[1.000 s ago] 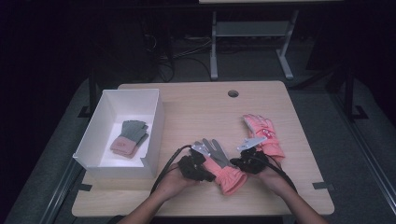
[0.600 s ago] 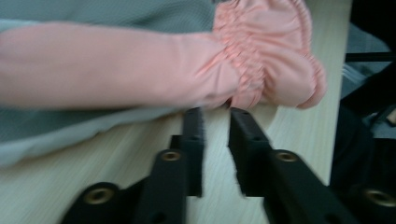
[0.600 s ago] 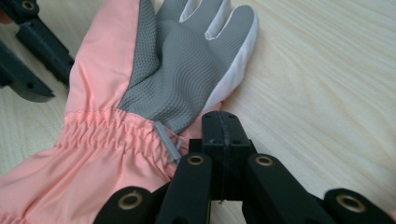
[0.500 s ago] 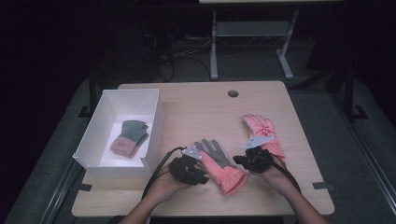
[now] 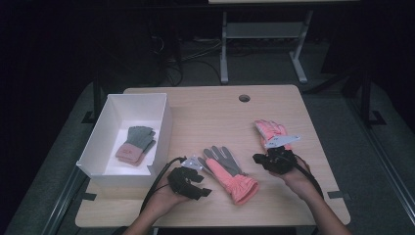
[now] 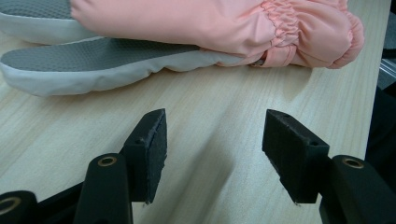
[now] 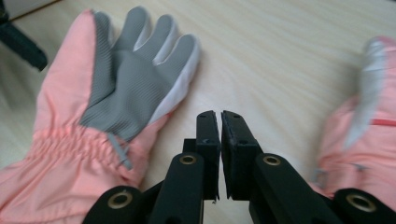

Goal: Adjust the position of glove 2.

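Observation:
A pink ski glove with a grey palm (image 5: 230, 174) lies palm up at the table's front middle, cuff toward me. My left gripper (image 5: 204, 186) sits just left of it; its jaws have just been opening and stand open over bare wood, the glove (image 6: 187, 23) lying beyond the left gripper (image 6: 215, 121). My right gripper (image 5: 259, 159) is right of the glove and shut on nothing. In the right gripper view the right gripper (image 7: 220, 116) points between this glove (image 7: 116, 84) and a second pink glove (image 7: 369, 130), which lies at the right (image 5: 271, 131).
A white box (image 5: 161, 122) stands at the table's left with a grey and pink knit glove pair (image 5: 134, 144) inside. A round cable hole (image 5: 244, 98) is near the far edge. Desk legs and cables fill the dark floor behind.
Both grippers have drawn back from the middle glove, the left toward the near left and the right to the right. The left jaws have opened and left the glove on the table.

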{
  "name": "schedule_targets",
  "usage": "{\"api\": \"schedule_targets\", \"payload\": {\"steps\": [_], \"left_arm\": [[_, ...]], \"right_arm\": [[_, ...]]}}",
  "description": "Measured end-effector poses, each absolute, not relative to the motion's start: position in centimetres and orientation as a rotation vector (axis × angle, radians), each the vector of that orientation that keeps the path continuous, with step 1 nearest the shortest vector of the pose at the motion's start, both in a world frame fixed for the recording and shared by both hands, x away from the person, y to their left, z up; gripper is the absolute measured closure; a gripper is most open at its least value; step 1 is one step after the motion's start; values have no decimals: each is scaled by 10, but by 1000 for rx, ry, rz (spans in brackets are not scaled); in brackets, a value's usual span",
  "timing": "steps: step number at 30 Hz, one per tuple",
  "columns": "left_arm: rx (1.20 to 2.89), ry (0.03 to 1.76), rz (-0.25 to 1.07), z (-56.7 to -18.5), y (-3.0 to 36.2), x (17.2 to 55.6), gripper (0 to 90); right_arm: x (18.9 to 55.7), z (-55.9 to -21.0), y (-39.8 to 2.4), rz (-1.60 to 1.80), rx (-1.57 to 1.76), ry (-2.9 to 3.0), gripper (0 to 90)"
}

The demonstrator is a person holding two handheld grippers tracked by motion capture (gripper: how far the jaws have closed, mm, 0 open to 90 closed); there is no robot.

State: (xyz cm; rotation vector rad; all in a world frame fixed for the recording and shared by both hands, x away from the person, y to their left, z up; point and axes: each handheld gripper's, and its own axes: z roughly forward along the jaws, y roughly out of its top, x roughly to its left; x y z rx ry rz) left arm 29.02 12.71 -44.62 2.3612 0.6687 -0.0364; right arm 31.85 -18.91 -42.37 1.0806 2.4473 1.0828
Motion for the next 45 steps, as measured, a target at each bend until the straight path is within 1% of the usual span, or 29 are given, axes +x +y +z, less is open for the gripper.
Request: {"api": "schedule_targets", "payload": {"steps": [2,4,11,16,20,23,29,34,39,41,45], "left_arm": [[2381,657,-33,-447,127,290,390],[2373,662,-28,-448,126,290,388],[2370,664,-30,-447,127,291,391],[2362,673,-34,-448,127,290,391],[2362,676,-36,-448,127,291,382],[2363,675,-37,-448,128,292,368],[2365,678,-38,-448,127,291,368],[2363,681,-41,-448,128,291,363],[2374,672,-41,-448,128,291,361],[2365,679,-45,-448,127,291,361],[2368,678,-43,-448,127,291,354]], "right_arm": [[322,-421,-194,1098,1095,2418,853],[327,-418,-199,1090,1110,2388,814],[344,-418,-216,1050,1211,2318,762],[357,-420,-228,985,1259,2277,688],[371,-423,-236,960,1307,2263,600],[376,-428,-240,964,1345,2260,566],[383,-437,-248,955,1422,2270,544],[385,-442,-251,968,1456,2283,571],[386,-449,-250,950,1430,2279,643],[386,-449,-250,945,1431,2275,695],[384,-448,-249,944,1396,2284,842]]}}
